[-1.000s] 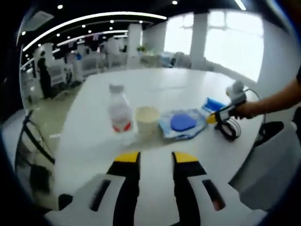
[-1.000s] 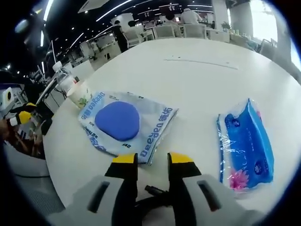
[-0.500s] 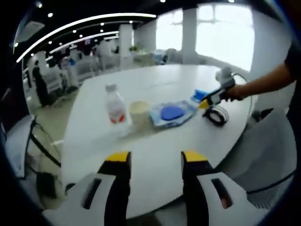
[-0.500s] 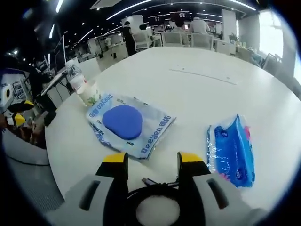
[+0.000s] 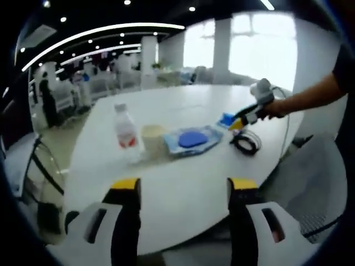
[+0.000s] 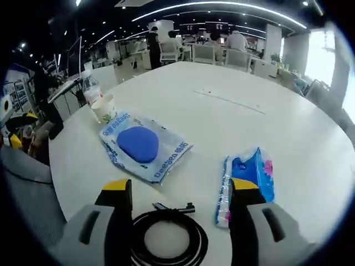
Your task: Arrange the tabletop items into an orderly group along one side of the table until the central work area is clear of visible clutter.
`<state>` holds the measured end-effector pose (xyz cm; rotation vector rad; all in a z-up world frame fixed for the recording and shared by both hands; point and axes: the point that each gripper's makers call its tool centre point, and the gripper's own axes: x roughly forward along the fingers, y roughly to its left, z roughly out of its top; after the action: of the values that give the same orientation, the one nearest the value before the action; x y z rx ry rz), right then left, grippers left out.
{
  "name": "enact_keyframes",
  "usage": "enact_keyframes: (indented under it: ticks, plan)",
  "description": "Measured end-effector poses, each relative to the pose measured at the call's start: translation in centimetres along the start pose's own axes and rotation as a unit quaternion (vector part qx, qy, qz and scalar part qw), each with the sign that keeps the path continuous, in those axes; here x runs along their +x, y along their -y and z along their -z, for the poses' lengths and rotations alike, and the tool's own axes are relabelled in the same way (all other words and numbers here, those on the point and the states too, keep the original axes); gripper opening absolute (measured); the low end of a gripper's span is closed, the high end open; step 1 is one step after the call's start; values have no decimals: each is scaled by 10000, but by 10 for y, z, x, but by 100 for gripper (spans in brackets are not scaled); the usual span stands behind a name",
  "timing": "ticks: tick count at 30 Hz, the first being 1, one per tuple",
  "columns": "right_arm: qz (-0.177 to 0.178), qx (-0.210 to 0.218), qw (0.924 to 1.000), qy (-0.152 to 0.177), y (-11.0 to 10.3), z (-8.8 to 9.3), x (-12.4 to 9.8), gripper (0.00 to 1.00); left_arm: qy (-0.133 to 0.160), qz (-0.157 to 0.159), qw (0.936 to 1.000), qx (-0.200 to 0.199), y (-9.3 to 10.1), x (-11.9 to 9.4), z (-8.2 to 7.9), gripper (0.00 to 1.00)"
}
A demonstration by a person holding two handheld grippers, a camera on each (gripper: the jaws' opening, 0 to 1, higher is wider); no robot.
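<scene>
Both grippers have pulled back and their jaws have spread wider: the right gripper (image 6: 180, 191) now frames the coiled black cable (image 6: 169, 241) on the table (image 6: 266, 127), blue tissue pack (image 6: 247, 180) just right, blue-padded pouch (image 6: 141, 147) left, cup (image 6: 104, 108) and bottle (image 6: 90, 88) beyond; left gripper (image 5: 183, 185) gapes empty

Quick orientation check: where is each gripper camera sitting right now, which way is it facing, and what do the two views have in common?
Left gripper view: rides the open left gripper, back from the table edge, facing across the row of bottle, cup and wipes pack; the right gripper and the person's forearm enter from the right.
Right gripper view: rides the open right gripper, above the coiled black cable, facing across the table.
Shared: bottle, cup, wipes pack, blue tissue pack, cable.
</scene>
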<state>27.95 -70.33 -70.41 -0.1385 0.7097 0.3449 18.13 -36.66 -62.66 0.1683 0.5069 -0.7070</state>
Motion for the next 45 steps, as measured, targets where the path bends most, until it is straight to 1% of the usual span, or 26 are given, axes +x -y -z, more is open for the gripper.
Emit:
enact_keyframes:
  ticks: [4,8,12,14,16,19,24,30,34,36,37,40,45]
  plan:
    - [143,-8,9999,-69,11,4,-5,81,92,-15,9999,40,0,0,-2,66]
    - [335,41,9994,0,25,2,-12,94,173,-12,9997,182,2,1,-3,74]
    - [390,15,9992,-37,35,4,-16,99,210,99,9997,95,5,2,-4,76]
    - [418,-5,9991,-73,41,5,-17,100,182,101,9996,172,6,3,-3,81]
    - [437,-48,9990,-119,47,7,-18,100,197,116,9995,215,7,3,-3,85]
    - [467,-110,9987,-174,55,8,-19,100,274,126,9994,175,7,3,-6,88]
    - [492,-231,9982,-249,66,9,-18,100,250,141,9994,171,7,4,-5,91]
    - [511,-582,9962,-394,80,10,-13,100,342,102,9993,141,6,5,-7,99]
    - [560,-632,9951,-508,91,13,-9,100,351,57,9993,100,4,5,-7,100]
    - [628,-747,9937,-557,100,14,-7,100,350,51,9993,117,3,5,-7,100]
    - [635,-741,9935,-578,102,15,-7,98,336,44,9993,137,3,5,-7,100]
    - [685,-762,9928,-616,113,16,-5,88,275,22,9994,217,3,6,-5,100]
    - [718,-861,9919,-597,121,14,-2,79,247,-37,9993,263,1,6,-4,100]
